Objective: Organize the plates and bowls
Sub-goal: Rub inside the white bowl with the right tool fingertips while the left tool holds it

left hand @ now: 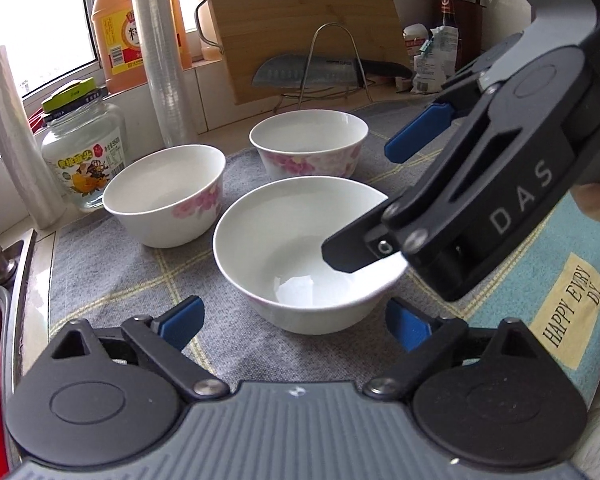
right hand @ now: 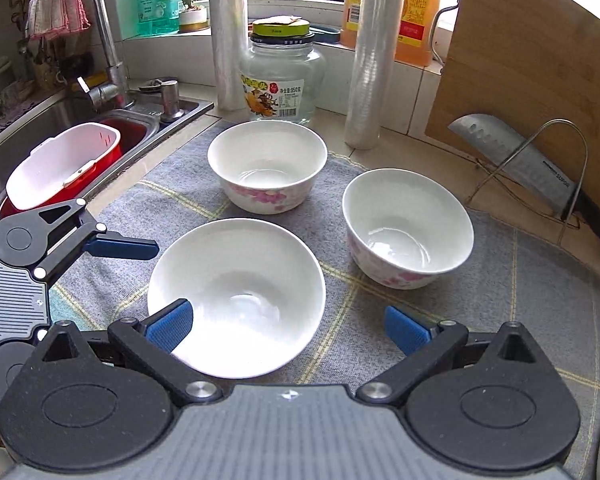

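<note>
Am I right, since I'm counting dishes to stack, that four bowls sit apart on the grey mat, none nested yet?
Not quite: there are three bowls, not four. The right wrist view shows the plain white bowl nearest, one flowered bowl behind it and another flowered bowl to the right. All three do sit apart on the grey mat, none nested.

You are working in bright daylight coming through the window (left hand: 32,12), which is blowing out to white. Glare is pooling inside the near bowl (right hand: 236,296). Shadows are staying soft. The fisheye is bending the cutting board (right hand: 532,52) at the edges.
</note>
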A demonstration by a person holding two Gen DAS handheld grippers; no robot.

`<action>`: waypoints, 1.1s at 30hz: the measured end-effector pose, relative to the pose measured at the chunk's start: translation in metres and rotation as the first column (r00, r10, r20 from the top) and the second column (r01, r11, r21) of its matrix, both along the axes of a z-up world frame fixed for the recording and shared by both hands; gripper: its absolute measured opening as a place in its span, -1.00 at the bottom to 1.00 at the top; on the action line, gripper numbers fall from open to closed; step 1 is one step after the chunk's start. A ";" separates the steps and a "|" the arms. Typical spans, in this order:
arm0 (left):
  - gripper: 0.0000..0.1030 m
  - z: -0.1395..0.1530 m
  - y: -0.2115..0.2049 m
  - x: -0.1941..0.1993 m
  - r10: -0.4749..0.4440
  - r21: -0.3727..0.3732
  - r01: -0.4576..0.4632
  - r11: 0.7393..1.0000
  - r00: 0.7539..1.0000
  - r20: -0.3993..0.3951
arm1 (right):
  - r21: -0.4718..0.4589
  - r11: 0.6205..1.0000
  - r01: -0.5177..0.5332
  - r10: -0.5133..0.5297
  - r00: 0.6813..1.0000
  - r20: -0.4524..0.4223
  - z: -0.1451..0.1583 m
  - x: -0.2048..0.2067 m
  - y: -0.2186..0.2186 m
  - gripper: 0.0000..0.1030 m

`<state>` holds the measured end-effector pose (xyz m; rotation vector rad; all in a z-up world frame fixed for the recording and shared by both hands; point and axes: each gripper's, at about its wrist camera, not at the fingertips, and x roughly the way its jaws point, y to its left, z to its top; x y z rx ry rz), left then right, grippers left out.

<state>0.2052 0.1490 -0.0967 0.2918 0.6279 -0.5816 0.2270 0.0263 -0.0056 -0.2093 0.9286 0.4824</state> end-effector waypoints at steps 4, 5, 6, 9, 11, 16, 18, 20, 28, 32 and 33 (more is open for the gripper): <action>0.65 0.000 0.000 0.002 -0.018 -0.021 0.018 1.000 1.000 -0.013 | 0.014 1.000 -0.016 0.017 1.000 -0.021 -0.004 0.006 0.004 0.97; 0.65 0.000 0.000 0.002 -0.021 -0.020 0.021 1.000 1.000 -0.009 | 0.017 1.000 -0.013 0.014 1.000 -0.025 -0.005 0.007 0.004 0.96; 0.64 -0.001 0.000 0.001 -0.026 -0.017 0.026 1.000 1.000 -0.004 | 0.021 1.000 -0.016 0.016 0.999 -0.029 -0.005 0.008 0.005 0.93; 0.62 -0.001 0.000 0.000 -0.036 -0.016 0.036 0.999 0.999 0.005 | 0.037 0.999 -0.018 0.020 0.999 -0.050 -0.007 0.012 0.006 0.76; 0.62 -0.001 0.001 0.001 -0.042 -0.021 0.042 0.999 0.999 0.004 | 0.043 0.999 -0.017 0.019 0.998 -0.063 -0.009 0.015 0.007 0.67; 0.62 -0.001 0.002 0.001 -0.051 -0.020 0.051 0.998 0.999 0.011 | 0.045 0.999 -0.014 0.017 0.997 -0.069 -0.012 0.018 0.009 0.55; 0.64 -0.002 0.002 0.001 -0.057 -0.016 0.057 0.998 0.998 0.015 | 0.048 0.999 -0.014 0.018 0.997 -0.073 -0.012 0.020 0.009 0.50; 0.67 -0.002 0.002 0.002 -0.068 -0.006 0.068 0.998 0.997 0.026 | 0.049 0.999 -0.011 0.015 0.997 -0.076 -0.013 0.022 0.009 0.44; 0.61 0.002 0.002 0.001 -0.094 0.007 0.094 0.996 0.995 0.038 | 0.050 0.999 -0.009 0.013 0.997 -0.080 -0.014 0.023 0.010 0.39; 0.61 0.004 0.002 0.001 -0.093 0.011 0.093 0.996 0.995 0.027 | 0.048 0.999 -0.013 0.017 0.997 -0.078 -0.012 0.022 0.011 0.39; 0.61 0.004 0.002 0.001 -0.094 0.014 0.093 0.996 0.995 0.027 | 0.047 0.999 -0.013 0.017 0.997 -0.078 -0.012 0.022 0.012 0.39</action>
